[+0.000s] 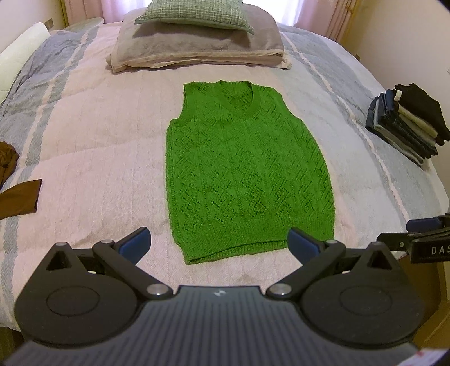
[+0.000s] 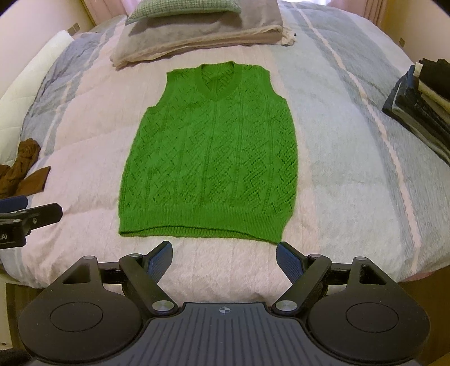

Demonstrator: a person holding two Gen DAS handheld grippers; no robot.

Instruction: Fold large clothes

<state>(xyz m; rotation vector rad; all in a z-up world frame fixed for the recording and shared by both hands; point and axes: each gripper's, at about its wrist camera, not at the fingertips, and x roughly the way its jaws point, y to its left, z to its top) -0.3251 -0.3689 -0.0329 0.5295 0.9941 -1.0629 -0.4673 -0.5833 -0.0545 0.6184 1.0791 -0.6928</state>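
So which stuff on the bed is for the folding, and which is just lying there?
For the folding:
green vest, spread flat
left tool, open
right tool, open

Just lying there:
pile of folded clothes
brown garment
folded blanket
green pillow

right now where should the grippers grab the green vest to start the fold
Take the green vest by its two ribbed hem corners, coming from the near edge of the bed. It lies flat, hem nearest both open grippers, left and right.
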